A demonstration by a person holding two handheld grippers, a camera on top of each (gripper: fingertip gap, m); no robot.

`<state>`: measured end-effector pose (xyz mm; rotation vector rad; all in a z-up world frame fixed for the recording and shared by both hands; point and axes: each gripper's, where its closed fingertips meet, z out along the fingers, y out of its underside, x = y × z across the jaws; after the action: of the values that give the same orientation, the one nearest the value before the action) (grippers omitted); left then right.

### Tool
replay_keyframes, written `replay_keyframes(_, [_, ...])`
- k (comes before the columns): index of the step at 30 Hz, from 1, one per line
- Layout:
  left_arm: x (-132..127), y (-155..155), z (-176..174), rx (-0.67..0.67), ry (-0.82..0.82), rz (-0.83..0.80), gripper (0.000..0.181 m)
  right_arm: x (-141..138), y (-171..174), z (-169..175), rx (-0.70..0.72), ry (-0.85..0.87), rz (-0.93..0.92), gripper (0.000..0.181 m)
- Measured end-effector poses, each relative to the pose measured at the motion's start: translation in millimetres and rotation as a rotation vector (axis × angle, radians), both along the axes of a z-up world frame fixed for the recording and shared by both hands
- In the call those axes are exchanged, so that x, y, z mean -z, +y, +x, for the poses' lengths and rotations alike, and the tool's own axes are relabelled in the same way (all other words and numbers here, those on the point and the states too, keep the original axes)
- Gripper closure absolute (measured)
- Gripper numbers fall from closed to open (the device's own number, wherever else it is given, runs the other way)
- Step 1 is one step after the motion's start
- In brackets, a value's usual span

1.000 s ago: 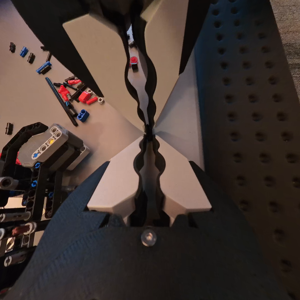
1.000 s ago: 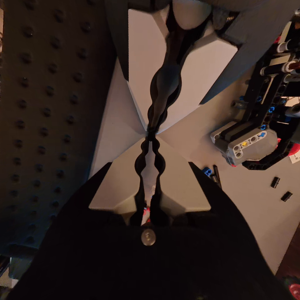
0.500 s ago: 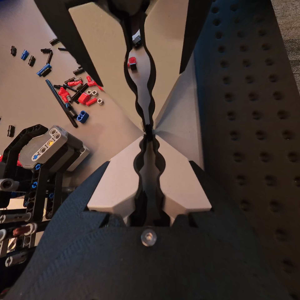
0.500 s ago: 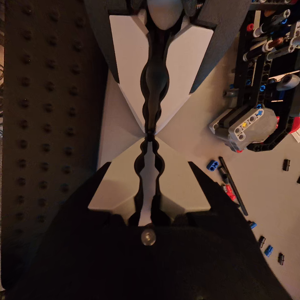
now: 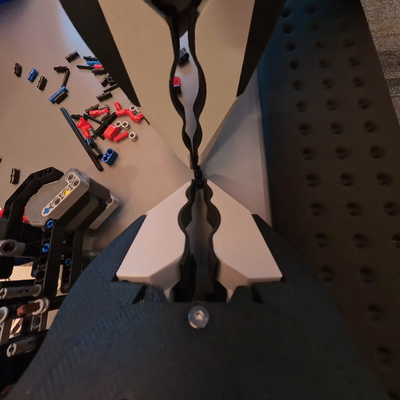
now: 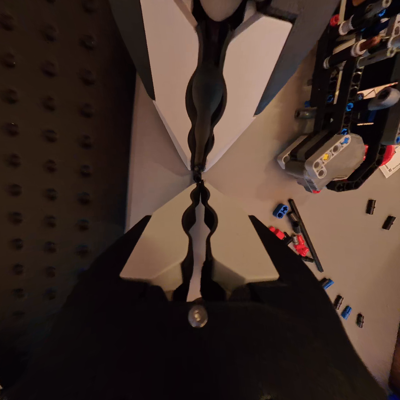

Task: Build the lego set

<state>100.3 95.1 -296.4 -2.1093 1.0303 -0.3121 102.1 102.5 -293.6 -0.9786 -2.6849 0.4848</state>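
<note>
— Grippers first: left gripper and right gripper meet tip to tip, both clamped on one small black pin above the table.

— Handling?

— Judged light, rigid, easily dropped; grip by its ends. Partly built model sits well apart, on the left gripper's left.

Table beige; loose pieces red, blue, black.

**Two grippers, nose to nose**

We've got our left gripper and right gripper pointed straight at each other, tips meeting in mid-air. Both sets of wavy black fingers are pinched together at the tips on a tiny dark piece between them.
</note>
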Motion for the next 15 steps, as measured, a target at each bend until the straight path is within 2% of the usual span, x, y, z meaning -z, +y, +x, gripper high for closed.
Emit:
replay_keyframes(5, [0, 0, 1, 0.002, 0.0, 0.001, 0.175, 4, 1, -1, 0.003, -0.007, 0.019, 0.181])
replay_keyframes(11, [0, 0, 1, 0.004, -0.006, -0.005, 0.175, -11, -2, -6, 0.031, 0.051, -0.033, 0.181])
replay_keyframes(15, [0, -1, 1, 0.006, -0.005, -0.004, 0.175, -10, -2, -6, 0.042, 0.052, -0.037, 0.181])
